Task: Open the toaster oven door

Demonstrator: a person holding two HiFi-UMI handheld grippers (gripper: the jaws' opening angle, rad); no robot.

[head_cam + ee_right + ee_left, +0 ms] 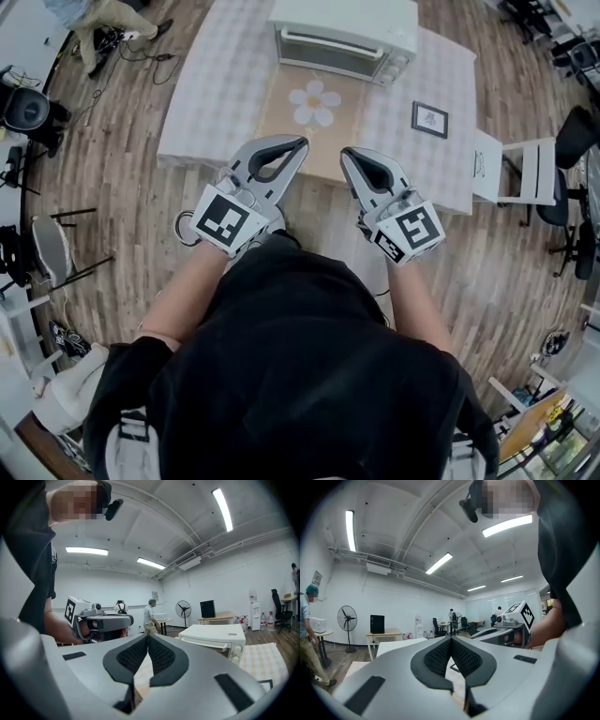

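Count first: two hand-held grippers, one table, one flower-print runner, one small framed picture, one toaster oven.

Nearest to the person, and well short of the toaster oven [343,37], the left gripper [298,145] and right gripper [346,154] sit side by side, held up in the air on the side of the table [211,94] opposite the oven. Both are clenched tight. In the left gripper view the ribbed pads [440,656] of the left gripper [451,638] meet at the tip with nothing between them. Same deal in the right gripper view: the right gripper [148,635] has its pads pressed together, empty. Neither one touches anything.

Between them and the oven lies the runner, with its white flower [314,102] right in front of the oven door. The framed picture [429,119] lies flat off the oven's right front corner.

Farthest out, the toaster oven [213,639] stands at the table's back edge, door closed with the handle along its top. It's straight ahead of both grippers and well apart from them; from the right gripper it shows beyond the jaws and off to their right.
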